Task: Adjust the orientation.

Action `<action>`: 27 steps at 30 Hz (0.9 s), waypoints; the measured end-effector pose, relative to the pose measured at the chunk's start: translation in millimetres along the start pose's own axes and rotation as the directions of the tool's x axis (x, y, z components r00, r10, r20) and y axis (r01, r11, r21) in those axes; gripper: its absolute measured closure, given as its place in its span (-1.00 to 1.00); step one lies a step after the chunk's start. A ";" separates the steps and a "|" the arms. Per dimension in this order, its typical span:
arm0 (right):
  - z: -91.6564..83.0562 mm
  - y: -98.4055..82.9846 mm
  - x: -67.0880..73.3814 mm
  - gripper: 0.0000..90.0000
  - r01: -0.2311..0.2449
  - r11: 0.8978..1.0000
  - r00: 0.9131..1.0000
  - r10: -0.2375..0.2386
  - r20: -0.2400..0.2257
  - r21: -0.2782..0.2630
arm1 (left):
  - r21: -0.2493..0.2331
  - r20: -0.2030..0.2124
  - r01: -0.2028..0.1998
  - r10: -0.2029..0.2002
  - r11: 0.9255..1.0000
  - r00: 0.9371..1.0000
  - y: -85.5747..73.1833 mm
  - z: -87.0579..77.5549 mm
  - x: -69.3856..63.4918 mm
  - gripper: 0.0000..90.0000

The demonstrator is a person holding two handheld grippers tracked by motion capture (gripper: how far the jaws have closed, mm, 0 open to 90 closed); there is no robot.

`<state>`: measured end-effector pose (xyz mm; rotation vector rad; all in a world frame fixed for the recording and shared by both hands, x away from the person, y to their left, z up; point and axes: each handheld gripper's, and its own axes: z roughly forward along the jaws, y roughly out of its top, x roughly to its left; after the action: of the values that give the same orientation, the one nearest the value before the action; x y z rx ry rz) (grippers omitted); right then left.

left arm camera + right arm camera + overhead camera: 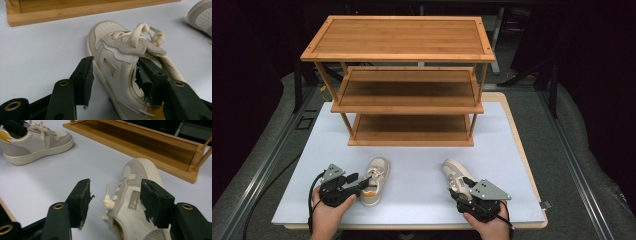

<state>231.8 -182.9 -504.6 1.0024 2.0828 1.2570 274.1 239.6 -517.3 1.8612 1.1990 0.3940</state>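
Two small beige sneakers lie on the white board (pixel 417 187) in front of a three-tier wooden shoe rack (pixel 409 50). My left gripper (pixel 361 183) is open at the left sneaker (pixel 375 176). In the left gripper view its jaws (pixel 115 68) straddle the side wall of the left sneaker (pixel 112 47), one jaw outside and the other in the shoe's opening. My right gripper (pixel 463 188) is open at the heel of the right sneaker (pixel 455 173). That sneaker (pixel 136 192) lies tilted between the spread jaws of the right gripper (pixel 116 192), laces toward the left jaw.
The rack's lowest shelf (pixel 150 147) sits just beyond both shoes; its base rail (pixel 62 12) is close to the left sneaker's toe. The other sneaker (pixel 37 140) lies to the left in the right gripper view. Grey floor and metal rails surround the board.
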 end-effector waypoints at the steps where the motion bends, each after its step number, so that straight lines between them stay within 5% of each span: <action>1: -0.1 -0.1 -0.8 -0.08 0.000 1.000 1.000 0.000 0.001 -0.001 | -0.004 0.009 0.007 -0.007 1.000 1.000 0.2 -0.5 0.5 0.05; 27: 0.8 -3.8 -23.3 -0.10 -0.064 0.998 0.998 0.063 0.026 0.016 | -0.014 0.026 0.005 -0.005 1.000 1.000 3.0 -6.8 4.6 0.01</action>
<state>245.1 -202.2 -507.3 1.0941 2.0600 1.2537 273.7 246.4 -511.8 1.8454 1.1801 0.3733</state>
